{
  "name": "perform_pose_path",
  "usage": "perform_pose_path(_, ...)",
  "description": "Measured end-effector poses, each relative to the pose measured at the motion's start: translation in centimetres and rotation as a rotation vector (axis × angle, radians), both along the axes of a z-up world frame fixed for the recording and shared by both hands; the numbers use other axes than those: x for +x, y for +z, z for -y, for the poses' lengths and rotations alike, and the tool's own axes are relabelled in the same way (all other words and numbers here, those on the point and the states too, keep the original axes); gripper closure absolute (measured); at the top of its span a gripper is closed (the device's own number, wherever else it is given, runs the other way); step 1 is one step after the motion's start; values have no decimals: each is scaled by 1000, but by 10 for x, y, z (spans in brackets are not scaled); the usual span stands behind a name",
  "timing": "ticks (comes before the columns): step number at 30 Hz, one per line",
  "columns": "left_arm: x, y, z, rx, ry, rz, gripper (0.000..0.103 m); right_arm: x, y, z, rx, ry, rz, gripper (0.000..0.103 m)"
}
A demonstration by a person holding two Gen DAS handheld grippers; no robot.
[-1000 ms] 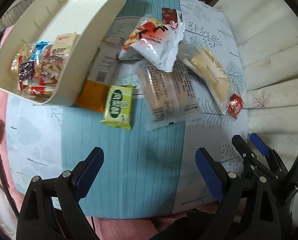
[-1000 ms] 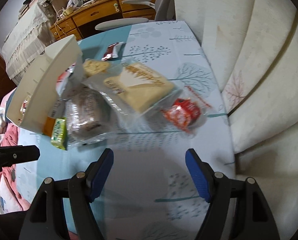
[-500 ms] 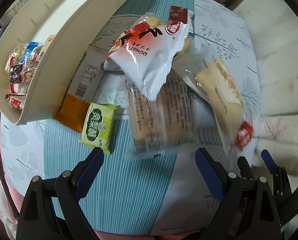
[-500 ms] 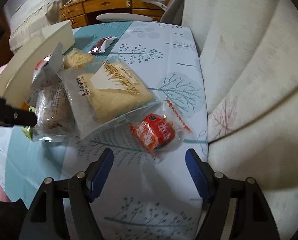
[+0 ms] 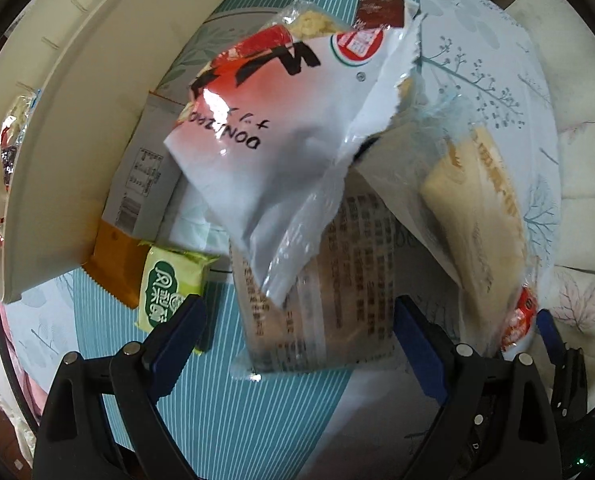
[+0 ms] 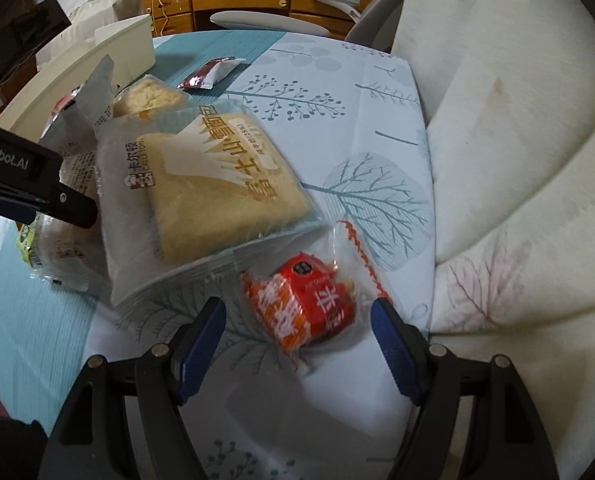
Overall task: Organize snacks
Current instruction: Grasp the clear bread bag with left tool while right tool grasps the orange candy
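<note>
Your left gripper (image 5: pixel 299 322) points straight down over the snack pile, its blue-padded fingers spread wide and gripping nothing; the lower end of a clear-wrapped cake (image 5: pixel 321 292) lies on the table between them, untouched by either pad. Your right gripper (image 6: pixel 299 324) tilts steeply down toward the table's right edge, fingers at a middling spread and pressing nothing, with a small red-wrapped snack (image 6: pixel 303 306) lying in the gap between them.

Across the pile, a white and red packet (image 5: pixel 281 128) rests tilted on top of the clear-wrapped cake and partly covers it. Just beside it on the right sits a large clear bag of pale yellow cake (image 6: pixel 213 196), its near corner overlapping the red snack's wrapper. A green packet (image 5: pixel 171 286) lies by your left gripper's left finger, touching an orange packet (image 5: pixel 115 268) that is tucked under the white tray (image 5: pixel 57 152). The tray stands tilted at the left, with a few wrapped snacks (image 5: pixel 11 140) showing inside it. A dark red sachet (image 6: pixel 211 74) lies apart at the far side of the tree-patterned tablecloth (image 6: pixel 377 128). A cream cushioned seat back (image 6: pixel 517 160) crowds the table's right side, close behind the red snack
</note>
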State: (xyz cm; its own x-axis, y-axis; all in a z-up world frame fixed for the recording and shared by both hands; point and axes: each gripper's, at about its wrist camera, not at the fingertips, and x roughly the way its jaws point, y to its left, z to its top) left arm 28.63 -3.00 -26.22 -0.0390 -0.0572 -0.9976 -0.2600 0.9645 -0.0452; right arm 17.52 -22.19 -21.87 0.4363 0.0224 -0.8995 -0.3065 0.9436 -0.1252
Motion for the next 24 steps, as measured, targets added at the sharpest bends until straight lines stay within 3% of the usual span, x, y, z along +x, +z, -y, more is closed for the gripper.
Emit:
perform_pose_path(13, 37, -40, 11, -34, 8, -36, 11, 13, -13, -6, -54, 59, 54, 29)
perform_pose_path(24, 38, -35, 7, -51, 4, -6, 29, 13, -11, 0, -21, 48, 40, 41)
